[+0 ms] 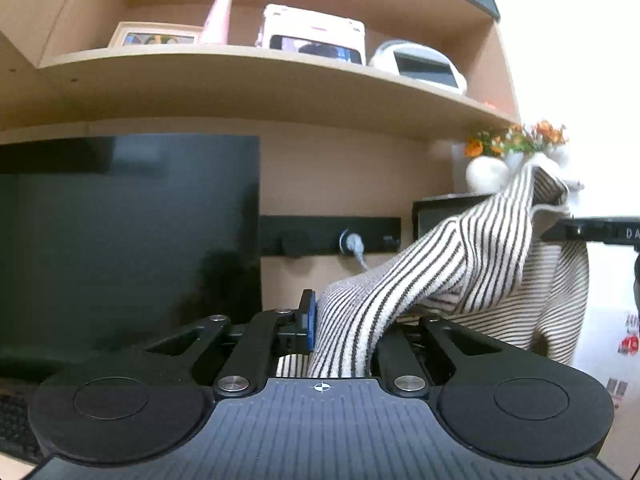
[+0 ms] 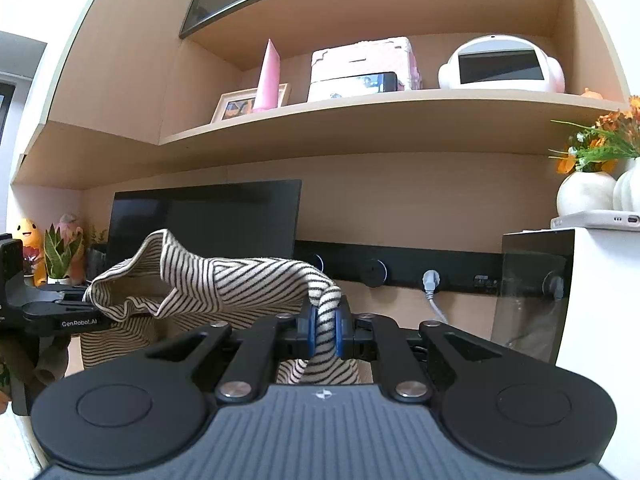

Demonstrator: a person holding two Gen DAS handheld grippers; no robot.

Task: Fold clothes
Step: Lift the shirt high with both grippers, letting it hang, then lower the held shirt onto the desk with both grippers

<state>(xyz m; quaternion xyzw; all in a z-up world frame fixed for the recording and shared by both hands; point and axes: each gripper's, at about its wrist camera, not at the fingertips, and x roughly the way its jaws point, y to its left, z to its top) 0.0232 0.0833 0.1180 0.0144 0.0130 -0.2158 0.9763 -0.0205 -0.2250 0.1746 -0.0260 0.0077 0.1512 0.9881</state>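
Note:
A cream garment with thin dark stripes (image 1: 472,272) hangs lifted in the air, stretched between both grippers. My left gripper (image 1: 344,328) is shut on one bunched end of it; the cloth hides the right finger. In the left wrist view the garment rises to the right and drapes over the other gripper's arm (image 1: 592,232). My right gripper (image 2: 325,330) is shut on the garment's other end (image 2: 224,284), pinched between the blue pads (image 2: 313,330). The left gripper's body (image 2: 60,316) shows at the left of the right wrist view, under the cloth.
A black monitor (image 2: 204,216) stands against the back wall, with a black socket strip (image 2: 400,268) beside it. A wooden shelf (image 2: 360,116) above holds a photo frame, a pink box and a white device. White vases with orange flowers (image 2: 588,196) stand at the right on a cabinet. A keyboard (image 1: 16,424) lies at lower left.

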